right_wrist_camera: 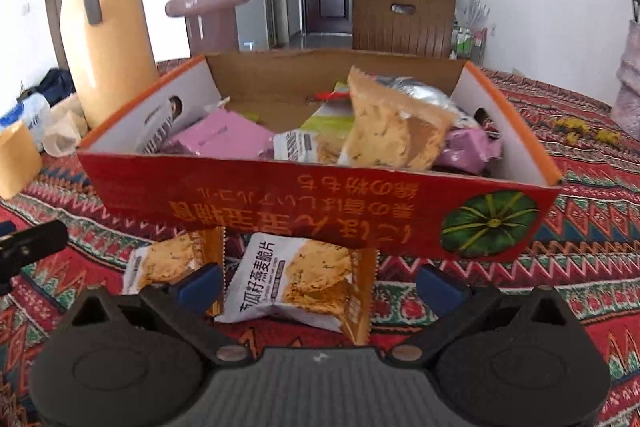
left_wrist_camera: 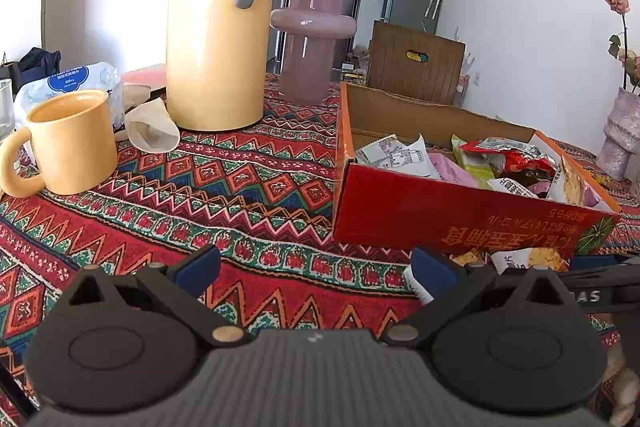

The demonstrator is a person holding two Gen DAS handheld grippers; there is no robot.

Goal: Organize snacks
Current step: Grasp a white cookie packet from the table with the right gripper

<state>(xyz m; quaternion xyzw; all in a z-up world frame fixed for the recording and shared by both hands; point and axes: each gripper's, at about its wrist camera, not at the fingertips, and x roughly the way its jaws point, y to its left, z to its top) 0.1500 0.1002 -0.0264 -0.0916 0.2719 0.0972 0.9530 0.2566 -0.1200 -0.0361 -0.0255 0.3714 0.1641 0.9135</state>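
Observation:
A red cardboard box (right_wrist_camera: 280,203) (left_wrist_camera: 460,215) holds several snack packets, among them a tan cracker packet (right_wrist_camera: 384,123) leaning upright and pink packets (right_wrist_camera: 224,139). Two white-and-orange cracker packets lie on the cloth in front of the box: one (right_wrist_camera: 296,287) between the right gripper's fingers, another (right_wrist_camera: 168,263) to its left. My right gripper (right_wrist_camera: 320,287) is open, blue pads either side of the middle packet without closing on it. My left gripper (left_wrist_camera: 316,275) is open over bare cloth left of the box. A cracker packet (left_wrist_camera: 524,259) peeks out by its right finger.
A yellow thermos (left_wrist_camera: 216,27), a yellow mug (left_wrist_camera: 72,143), a crumpled paper cup (left_wrist_camera: 154,131), a pink vase with flowers (left_wrist_camera: 312,39) and a tissue pack (left_wrist_camera: 72,79) stand on the patterned tablecloth (left_wrist_camera: 240,187). A wooden chair back (right_wrist_camera: 404,19) is behind the box.

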